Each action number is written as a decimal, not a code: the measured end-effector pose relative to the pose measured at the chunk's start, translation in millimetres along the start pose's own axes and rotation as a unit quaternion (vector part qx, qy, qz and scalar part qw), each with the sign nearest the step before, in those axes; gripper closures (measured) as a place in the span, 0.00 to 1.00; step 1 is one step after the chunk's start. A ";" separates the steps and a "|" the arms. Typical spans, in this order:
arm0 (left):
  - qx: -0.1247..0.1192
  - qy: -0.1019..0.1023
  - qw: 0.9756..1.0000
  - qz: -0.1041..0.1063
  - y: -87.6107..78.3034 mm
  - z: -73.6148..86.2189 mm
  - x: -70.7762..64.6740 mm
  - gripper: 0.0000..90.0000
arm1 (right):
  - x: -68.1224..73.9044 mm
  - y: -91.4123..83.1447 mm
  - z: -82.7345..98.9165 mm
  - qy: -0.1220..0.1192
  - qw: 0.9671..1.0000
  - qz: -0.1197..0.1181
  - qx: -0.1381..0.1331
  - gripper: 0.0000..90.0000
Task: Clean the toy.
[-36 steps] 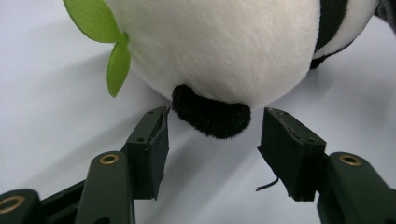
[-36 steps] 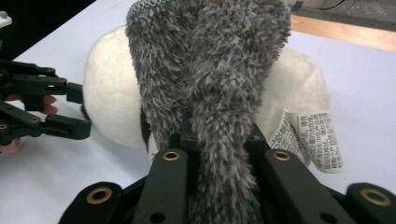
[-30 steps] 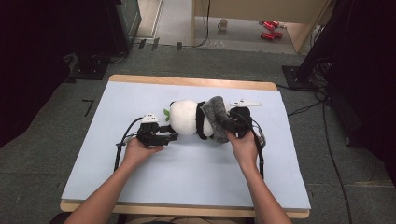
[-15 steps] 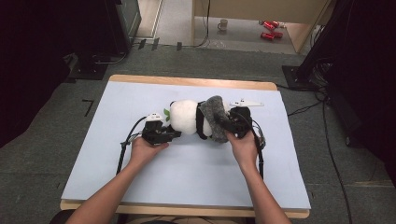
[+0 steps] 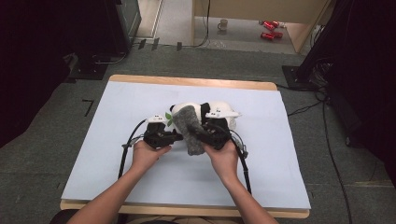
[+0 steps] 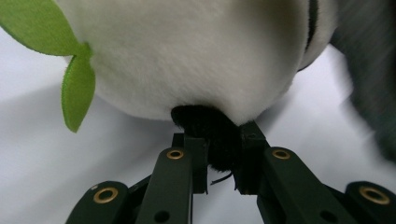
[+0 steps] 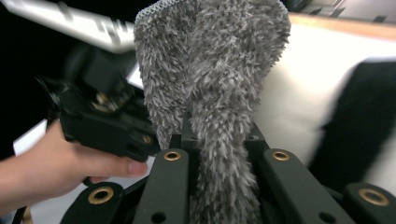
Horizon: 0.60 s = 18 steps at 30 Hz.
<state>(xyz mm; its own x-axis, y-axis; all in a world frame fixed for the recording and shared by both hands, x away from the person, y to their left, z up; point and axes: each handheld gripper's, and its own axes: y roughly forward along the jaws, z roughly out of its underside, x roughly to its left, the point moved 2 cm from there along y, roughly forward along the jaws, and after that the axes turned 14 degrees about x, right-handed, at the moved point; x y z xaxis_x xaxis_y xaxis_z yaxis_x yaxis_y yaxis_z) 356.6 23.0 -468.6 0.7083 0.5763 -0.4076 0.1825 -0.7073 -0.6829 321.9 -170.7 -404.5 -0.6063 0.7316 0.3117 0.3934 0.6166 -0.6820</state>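
Observation:
A white and black plush toy with a green felt leaf lies mid-table. My left gripper has just been closing, and its jaws now pinch a small black tuft at the bottom of the plush's white body. My right gripper is shut on a grey fuzzy cloth, which hangs in front of the plush. In the right gripper view the cloth rises between the jaws of my right gripper. To its left there, a hand holds the left gripper.
A pale mat covers the wooden table. Cables trail from both grippers toward the near edge. On the floor beyond the table stand a mug and red cans. Dark equipment stands at either side.
The right gripper has carried the grey cloth leftward and nearer, from the plush's right side to its front. The left gripper's jaws have closed on the plush's black tuft.

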 end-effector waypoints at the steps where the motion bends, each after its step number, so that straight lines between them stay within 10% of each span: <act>1: 0.000 0.000 1.000 0.000 0.0 0.0 0.0 0.89 | 0.0 0.0 0.0 0.000 1.000 0.000 0.000 0.87; 8: 0.025 -0.013 1.000 -0.013 9.1 7.5 7.1 0.89 | -16.7 21.3 19.3 -0.018 0.999 0.041 0.024 0.87; 18: 0.023 0.000 0.999 -0.023 7.6 10.0 18.0 0.89 | -42.0 8.5 25.7 -0.011 0.995 0.094 0.033 0.88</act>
<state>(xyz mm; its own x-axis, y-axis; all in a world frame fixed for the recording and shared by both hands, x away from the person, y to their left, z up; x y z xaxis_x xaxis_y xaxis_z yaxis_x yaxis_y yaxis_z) 364.0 32.1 -487.2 0.6995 0.6080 -0.3756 0.1831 -0.6605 -0.7282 333.0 -203.7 -440.3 -0.5406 0.8258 0.1605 0.4564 0.4481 -0.7687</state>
